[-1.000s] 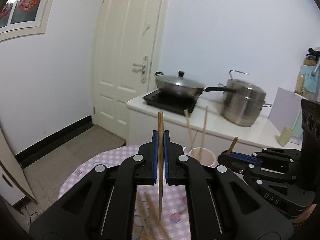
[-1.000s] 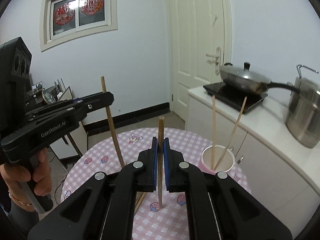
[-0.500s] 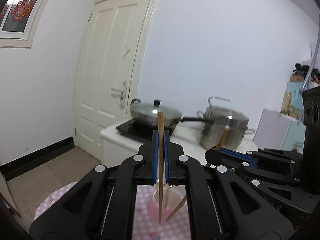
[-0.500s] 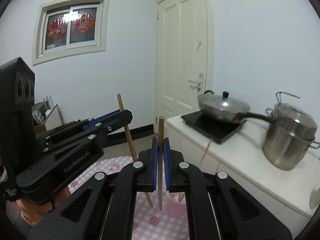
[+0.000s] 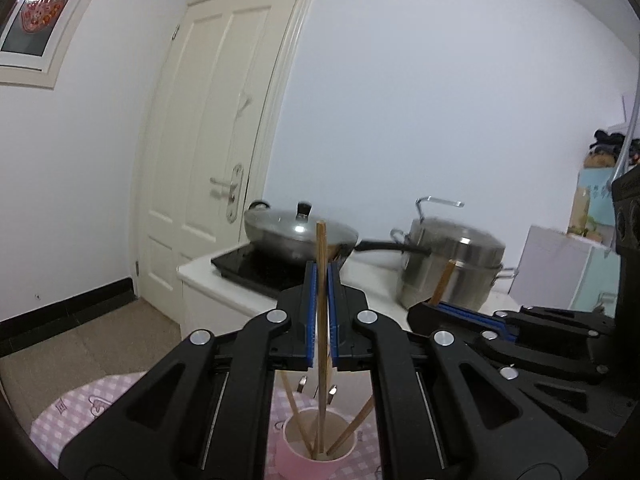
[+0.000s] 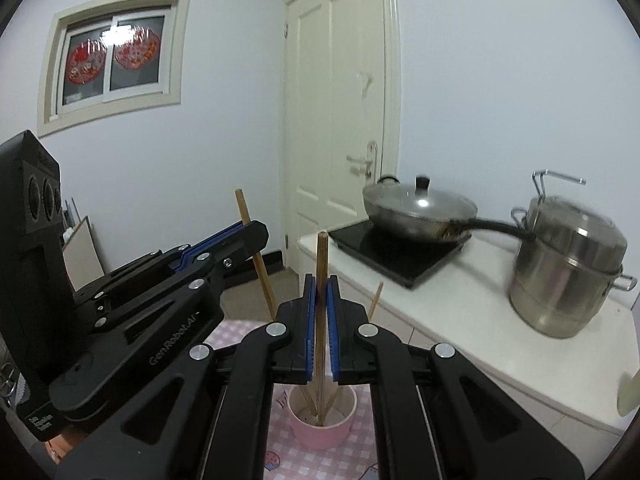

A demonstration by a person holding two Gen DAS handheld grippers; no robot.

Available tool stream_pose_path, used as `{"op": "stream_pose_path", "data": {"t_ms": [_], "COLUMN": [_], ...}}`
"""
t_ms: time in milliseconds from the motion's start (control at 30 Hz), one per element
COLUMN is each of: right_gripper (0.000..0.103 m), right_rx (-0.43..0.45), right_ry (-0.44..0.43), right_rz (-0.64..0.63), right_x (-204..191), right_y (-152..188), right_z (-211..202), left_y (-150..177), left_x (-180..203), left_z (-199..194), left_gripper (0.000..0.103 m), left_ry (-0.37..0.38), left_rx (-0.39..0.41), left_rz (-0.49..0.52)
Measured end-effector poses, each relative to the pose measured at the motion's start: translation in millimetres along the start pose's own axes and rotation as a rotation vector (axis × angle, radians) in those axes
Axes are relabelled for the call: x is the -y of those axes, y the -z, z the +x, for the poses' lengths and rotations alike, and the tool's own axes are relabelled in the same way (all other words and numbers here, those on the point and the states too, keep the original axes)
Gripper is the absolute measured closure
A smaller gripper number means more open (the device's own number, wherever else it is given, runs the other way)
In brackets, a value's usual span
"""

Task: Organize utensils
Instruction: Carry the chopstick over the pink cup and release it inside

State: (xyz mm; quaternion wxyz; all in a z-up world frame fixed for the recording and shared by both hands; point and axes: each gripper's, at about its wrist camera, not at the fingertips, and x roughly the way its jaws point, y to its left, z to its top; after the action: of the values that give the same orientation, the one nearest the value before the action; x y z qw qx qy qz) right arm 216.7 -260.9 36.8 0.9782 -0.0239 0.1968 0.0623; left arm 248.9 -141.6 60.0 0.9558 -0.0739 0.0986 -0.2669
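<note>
Left wrist view
Fingers: the left gripper (image 5: 321,312) is clamping its blue pads tight on an upright wooden chopstick (image 5: 321,280), lower centre of the frame.
Chopstick: it is reaching down into the pink cup (image 5: 308,454) at the bottom centre, where other sticks are leaning.
Hard to see: the cup's base is running off the bottom edge; the gripper body is covering most of the checked tablecloth (image 5: 76,412).
Neighbour: the right gripper (image 5: 434,306) is sitting at centre right, closed on a second chopstick (image 5: 444,280).

Right wrist view
Fingers: the right gripper (image 6: 319,312) is pinching its chopstick (image 6: 321,276) upright at lower centre.
Cup: the pink cup (image 6: 320,424) is standing directly below the fingers, the stick's lower end dipping inside it.
Left gripper (image 6: 256,232): it is holding its chopstick (image 6: 252,240) tilted, at centre left.
Hard to see: the wok (image 6: 416,208) and steel pot (image 6: 568,264) are looking blurred.
</note>
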Motion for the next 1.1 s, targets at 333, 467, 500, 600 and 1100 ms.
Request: {"op": "stream_pose_path", "data": {"t_ms": [333, 467, 500, 600, 1100], "right_gripper": [0.099, 0.099, 0.099, 0.099, 0.098], "right_rx": [-0.038, -0.042, -0.043, -0.052, -0.030], "right_ry": [0.001, 0.004, 0.005, 0.006, 0.027], "right_rz": [0.047, 0.059, 0.062, 0.069, 0.085], "right_x": [12, 15, 17, 18, 19], "right_y": [21, 30, 32, 40, 46], "right_z": [10, 12, 13, 16, 6], "left_y": [30, 42, 44, 50, 54], "left_x": [-8, -9, -10, -11, -7], "left_z": [15, 13, 13, 13, 3], "left_gripper": [0.098, 0.098, 0.098, 0.098, 0.097], "left_ry": [-0.010, -0.019, -0.022, -0.026, -0.038], "left_rx": [-0.063, -0.072, -0.074, -0.087, -0.123], "left_rz": [0.008, 0.024, 0.027, 0.026, 0.040]}}
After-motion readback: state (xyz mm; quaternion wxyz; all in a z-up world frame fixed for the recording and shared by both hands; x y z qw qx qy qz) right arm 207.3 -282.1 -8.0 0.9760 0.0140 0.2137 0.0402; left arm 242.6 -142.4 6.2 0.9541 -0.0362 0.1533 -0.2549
